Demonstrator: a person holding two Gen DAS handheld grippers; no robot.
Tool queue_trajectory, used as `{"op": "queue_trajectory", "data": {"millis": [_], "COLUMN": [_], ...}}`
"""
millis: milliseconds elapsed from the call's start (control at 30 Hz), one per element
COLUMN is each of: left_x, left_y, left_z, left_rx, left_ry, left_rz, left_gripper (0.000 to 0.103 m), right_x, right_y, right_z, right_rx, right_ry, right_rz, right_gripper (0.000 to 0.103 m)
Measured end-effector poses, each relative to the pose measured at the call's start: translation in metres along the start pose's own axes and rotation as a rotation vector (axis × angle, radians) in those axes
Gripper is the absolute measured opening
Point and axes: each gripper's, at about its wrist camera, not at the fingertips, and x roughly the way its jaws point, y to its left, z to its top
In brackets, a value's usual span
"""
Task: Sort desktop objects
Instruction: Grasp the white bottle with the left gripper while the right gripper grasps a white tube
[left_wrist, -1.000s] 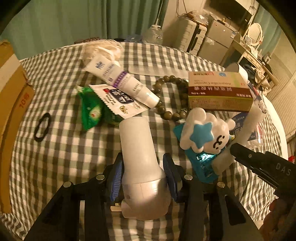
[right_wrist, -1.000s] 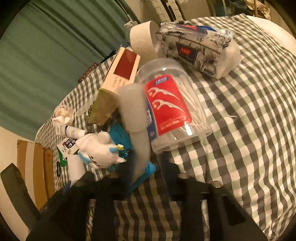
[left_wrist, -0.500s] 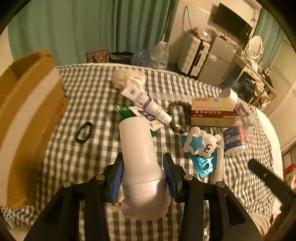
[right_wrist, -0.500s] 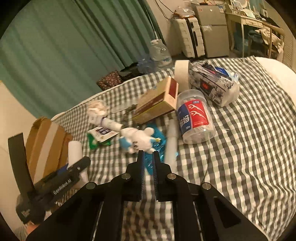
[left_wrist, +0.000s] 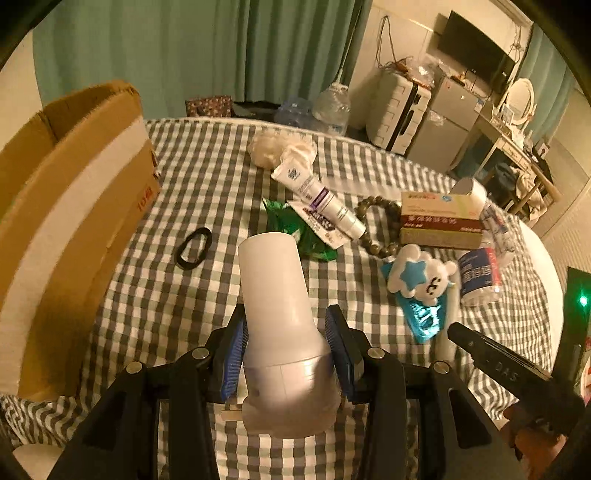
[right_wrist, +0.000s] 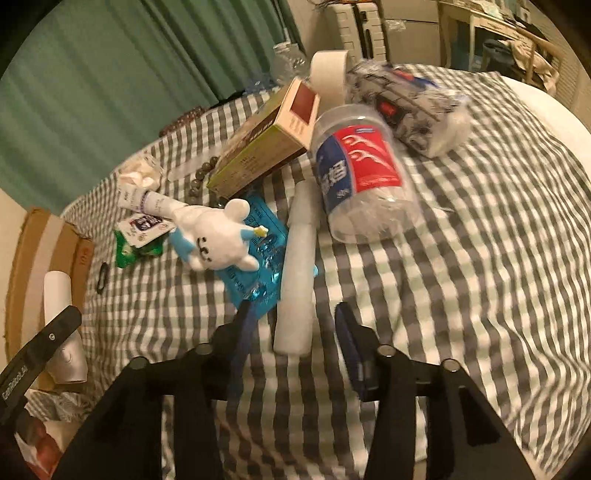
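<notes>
My left gripper (left_wrist: 288, 317) is shut on a white bottle (left_wrist: 275, 280), held above the checked cloth beside the cardboard box (left_wrist: 55, 206). The right wrist view shows that bottle (right_wrist: 57, 291) at the far left, over the box (right_wrist: 29, 258). My right gripper (right_wrist: 293, 317) hangs low over the cloth, its jaws opening. The near end of a frosted white tube (right_wrist: 299, 258) lies between the fingertips, and the pads do not press it. The tube rests partly on a blue packet (right_wrist: 258, 240).
A plush toy (right_wrist: 214, 232), a medicine box (right_wrist: 266, 144), a clear jar (right_wrist: 358, 170), a tissue pack (right_wrist: 410, 99) and a tape roll (right_wrist: 328, 77) crowd the middle. A cream tube (left_wrist: 317, 195), a green packet (left_wrist: 291, 229), beads (left_wrist: 373, 221) and a hair tie (left_wrist: 194, 247) lie further left.
The left gripper rose and drew back with the bottle, bringing the box into view. The right gripper pulled up with jaws shut, then came down with them apart around the tube's end.
</notes>
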Motion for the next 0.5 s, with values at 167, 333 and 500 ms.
{"op": "queue_trajectory", "data": {"millis": [167,333,500], "left_x": [0.024,0.024,-0.002], "left_y": [-0.003,-0.005,-0.002], "left_z": [-0.001,0.002,0.005], "left_rx": [0.010,0.020,0.012], "left_ry": [0.053,0.054,0.010], "left_rz": [0.007,-0.002,-0.022], "left_gripper": [0.043,0.043,0.043], "right_x": [0.030,0.023,-0.014], "right_y": [0.003,0.001,-0.005], "right_z": [0.006,0.007,-0.002], "right_rx": [-0.033,-0.040,0.005], "right_ry": [0.071,0.054,-0.001], "right_rz": [-0.032,-0.014,0.047], "right_gripper": [0.042,0.019,0.019]}}
